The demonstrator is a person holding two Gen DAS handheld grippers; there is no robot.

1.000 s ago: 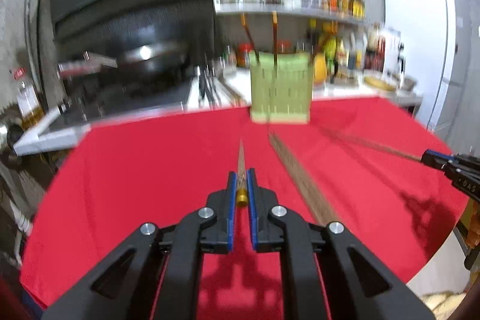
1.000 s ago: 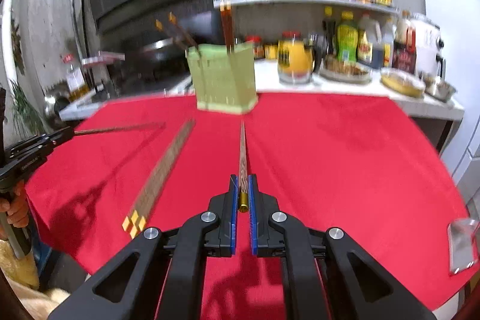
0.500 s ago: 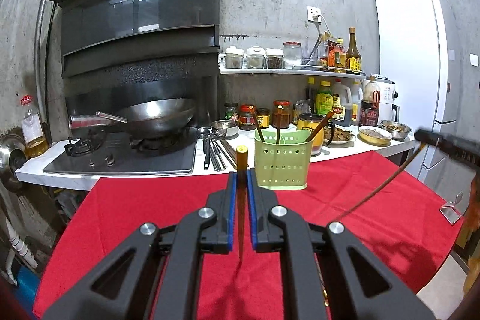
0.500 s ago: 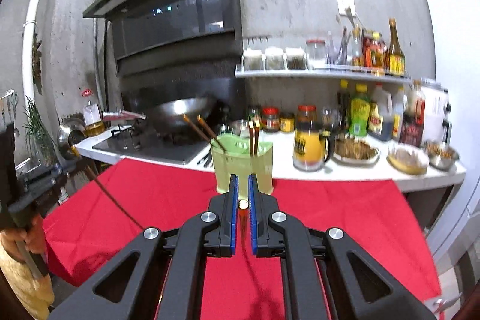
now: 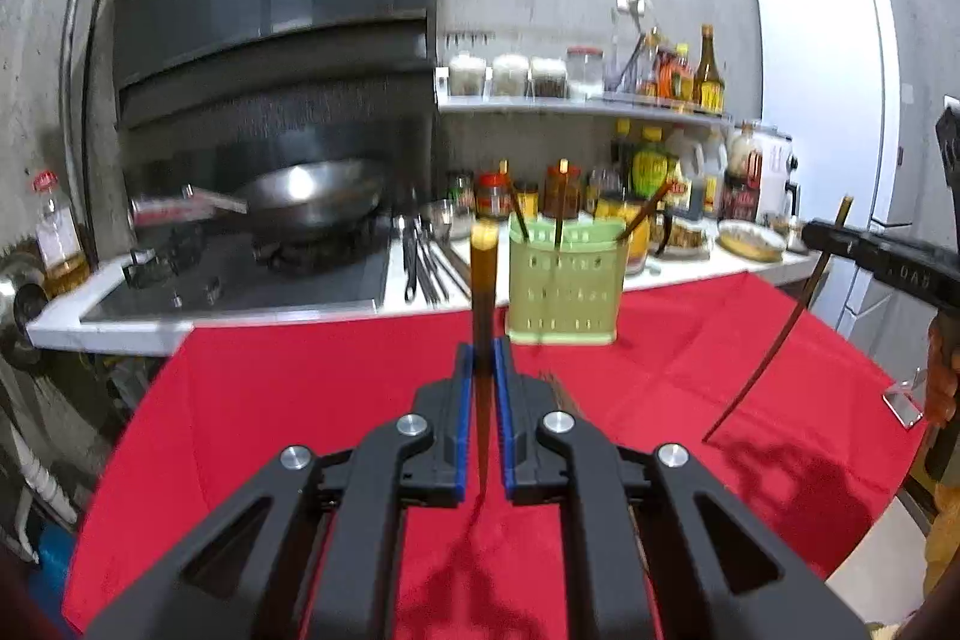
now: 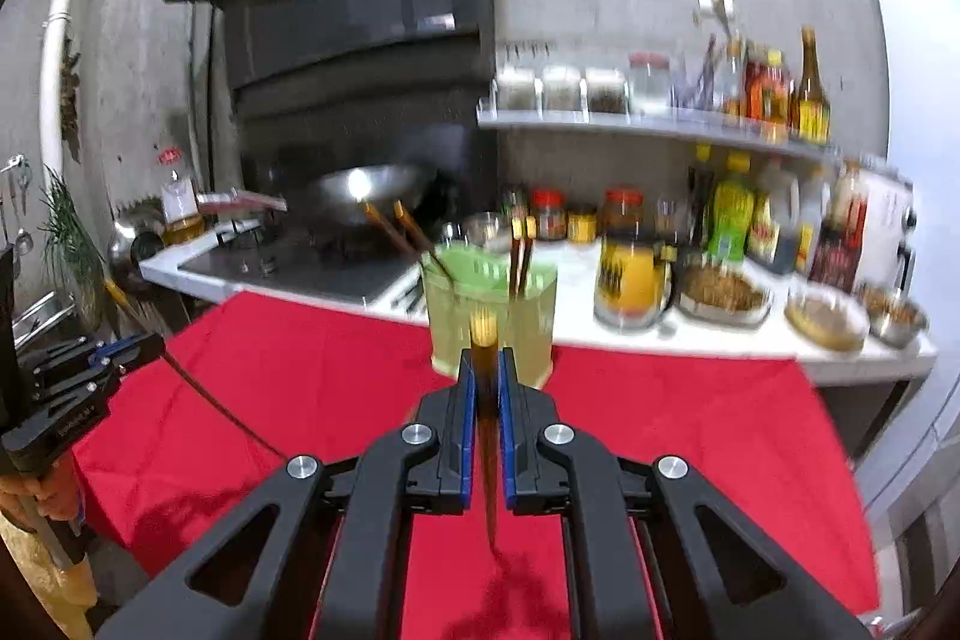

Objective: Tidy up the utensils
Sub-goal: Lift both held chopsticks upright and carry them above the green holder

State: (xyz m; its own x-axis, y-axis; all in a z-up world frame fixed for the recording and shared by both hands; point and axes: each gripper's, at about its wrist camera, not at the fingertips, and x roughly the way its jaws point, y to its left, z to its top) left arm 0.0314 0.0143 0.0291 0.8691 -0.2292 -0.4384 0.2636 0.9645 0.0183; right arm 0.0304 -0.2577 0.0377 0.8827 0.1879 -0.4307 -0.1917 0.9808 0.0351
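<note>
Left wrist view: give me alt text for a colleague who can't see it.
The left gripper is shut on an upright brown chopstick above a red tablecloth. Ahead stands a green holder with chopsticks in it; at right, the right gripper holds another chopstick.

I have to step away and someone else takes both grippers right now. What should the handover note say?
Left gripper: shut on a chopstick, held upright.
Right gripper: shut on a second chopstick, also upright.
Green utensil holder stands at the far edge of the red tablecloth, several chopsticks already in it.
Left to do: drop both held chopsticks into the holder.
</note>
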